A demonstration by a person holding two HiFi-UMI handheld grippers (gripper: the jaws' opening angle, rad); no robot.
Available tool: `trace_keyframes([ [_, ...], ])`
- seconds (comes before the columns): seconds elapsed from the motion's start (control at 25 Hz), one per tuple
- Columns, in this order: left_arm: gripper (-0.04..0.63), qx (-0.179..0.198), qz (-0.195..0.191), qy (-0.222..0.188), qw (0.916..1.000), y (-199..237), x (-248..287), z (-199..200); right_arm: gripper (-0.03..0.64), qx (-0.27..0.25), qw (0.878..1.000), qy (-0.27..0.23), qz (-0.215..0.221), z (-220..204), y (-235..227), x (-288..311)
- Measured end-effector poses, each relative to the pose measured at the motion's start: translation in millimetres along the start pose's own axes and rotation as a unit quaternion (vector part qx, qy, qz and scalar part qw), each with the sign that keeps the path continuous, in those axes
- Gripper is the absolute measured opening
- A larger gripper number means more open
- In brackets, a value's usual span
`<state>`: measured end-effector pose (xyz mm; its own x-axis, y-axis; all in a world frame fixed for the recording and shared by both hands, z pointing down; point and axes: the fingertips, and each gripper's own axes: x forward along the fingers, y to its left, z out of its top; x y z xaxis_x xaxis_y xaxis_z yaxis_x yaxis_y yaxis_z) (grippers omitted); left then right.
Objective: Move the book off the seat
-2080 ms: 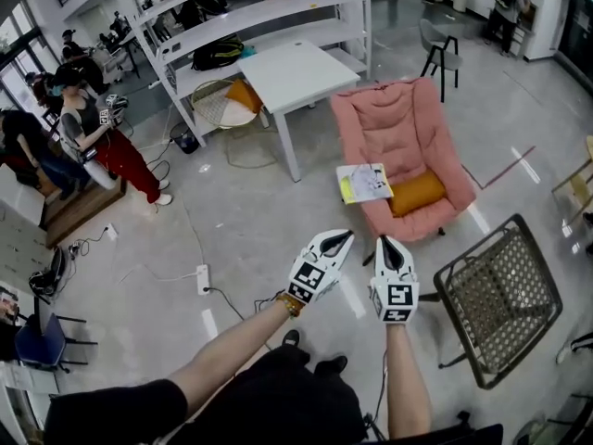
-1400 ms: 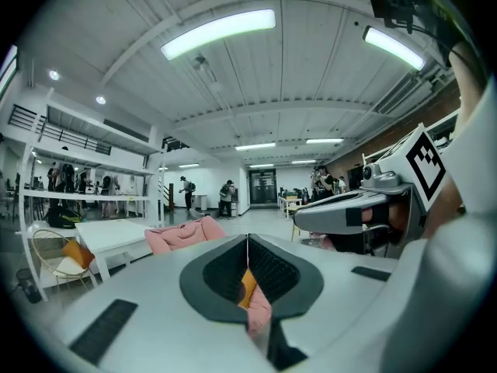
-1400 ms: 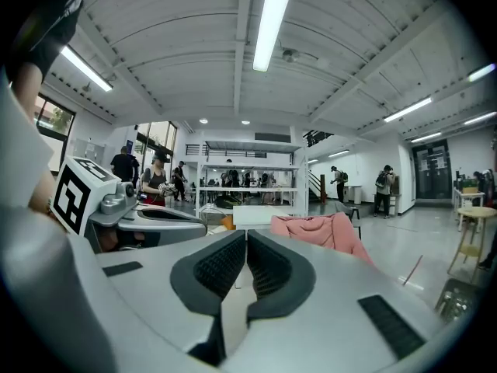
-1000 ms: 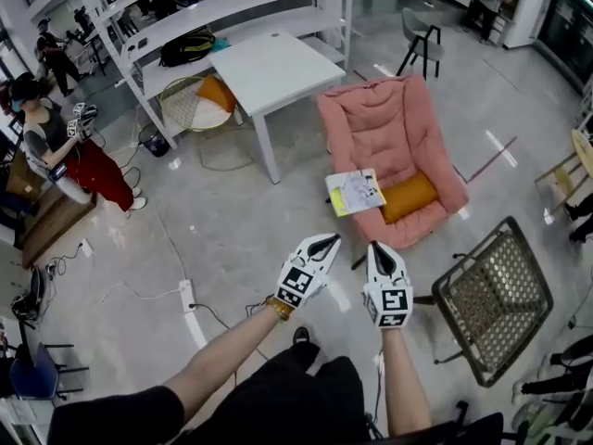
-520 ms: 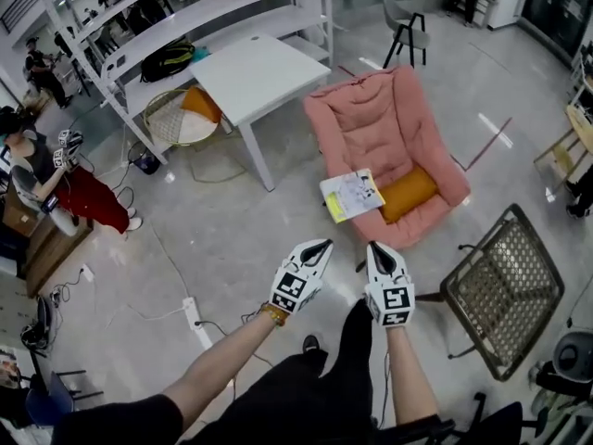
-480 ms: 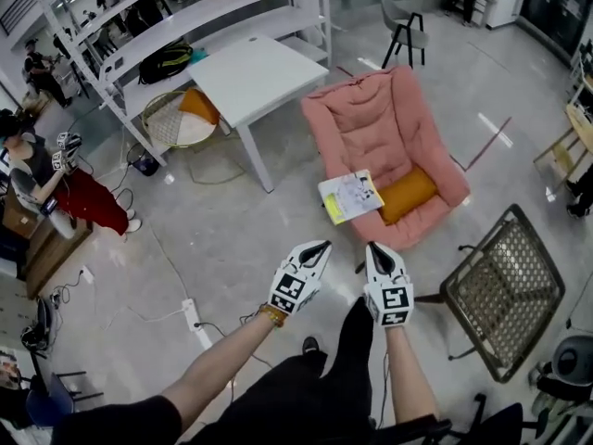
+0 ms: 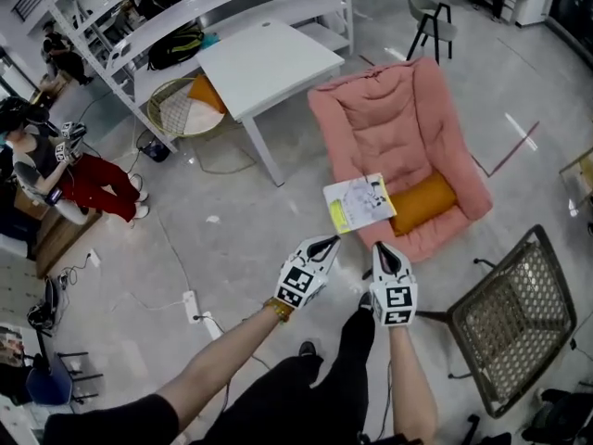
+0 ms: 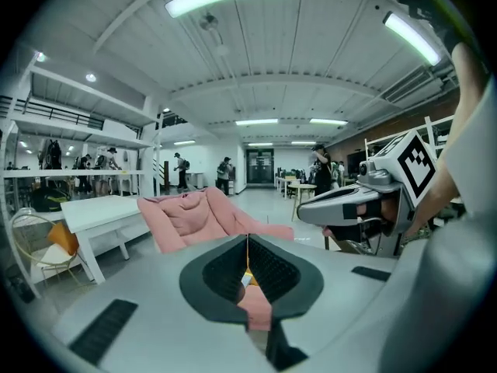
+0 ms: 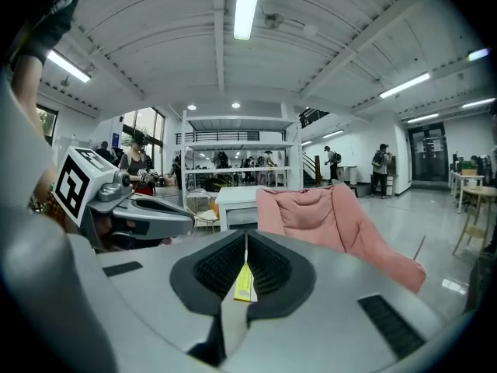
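On the pink seat (image 7: 398, 128), the book (image 7: 359, 202) lies ahead of both closed, empty fingers (image 7: 320, 247).

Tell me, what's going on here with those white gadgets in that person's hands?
A person is standing in front of a pink armchair with a two-jaw gripper in each hand. A book lies at the front of its seat, beside an orange cushion. The left gripper and the right gripper point toward the book, both shut and empty, short of it. The book has not been touched yet.
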<state>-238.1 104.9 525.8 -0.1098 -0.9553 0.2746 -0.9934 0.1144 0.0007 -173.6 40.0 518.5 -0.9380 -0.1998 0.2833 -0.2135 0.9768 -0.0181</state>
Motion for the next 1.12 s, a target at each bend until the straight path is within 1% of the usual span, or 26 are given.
trace_keyframes([
  [0.12,0.012,-0.007,0.000,0.012,0.9999,7,21,-15,0.015,0.008,1.000,0.002,0.004,-12,-14,19],
  [0.32,0.014,-0.028,0.012,0.026,0.9992,27,49,-40,0.015,0.018,1.000,0.004,0.010,-32,-38,51],
  [0.6,0.014,-0.055,0.010,0.056,0.9969,46,84,-78,0.015,0.044,0.998,0.029,0.031,-85,-69,94],
  [0.72,0.014,-0.067,0.014,0.066,0.9955,54,98,-97,0.015,0.058,0.997,0.041,0.029,-102,-86,112],
  [0.92,0.014,-0.112,0.032,0.090,0.9891,68,109,-130,0.015,0.097,0.993,0.066,0.024,-128,-109,133],
  [1.04,0.015,-0.138,0.044,0.099,0.9845,78,116,-145,0.017,0.135,0.988,0.075,0.018,-145,-130,146],
  [1.08,0.015,-0.146,0.048,0.101,0.9829,82,118,-150,0.023,0.149,0.985,0.079,0.018,-151,-136,151],
  [1.12,0.016,-0.152,0.053,0.104,0.9814,87,121,-155,0.052,0.165,0.983,0.084,0.019,-158,-142,156],
])
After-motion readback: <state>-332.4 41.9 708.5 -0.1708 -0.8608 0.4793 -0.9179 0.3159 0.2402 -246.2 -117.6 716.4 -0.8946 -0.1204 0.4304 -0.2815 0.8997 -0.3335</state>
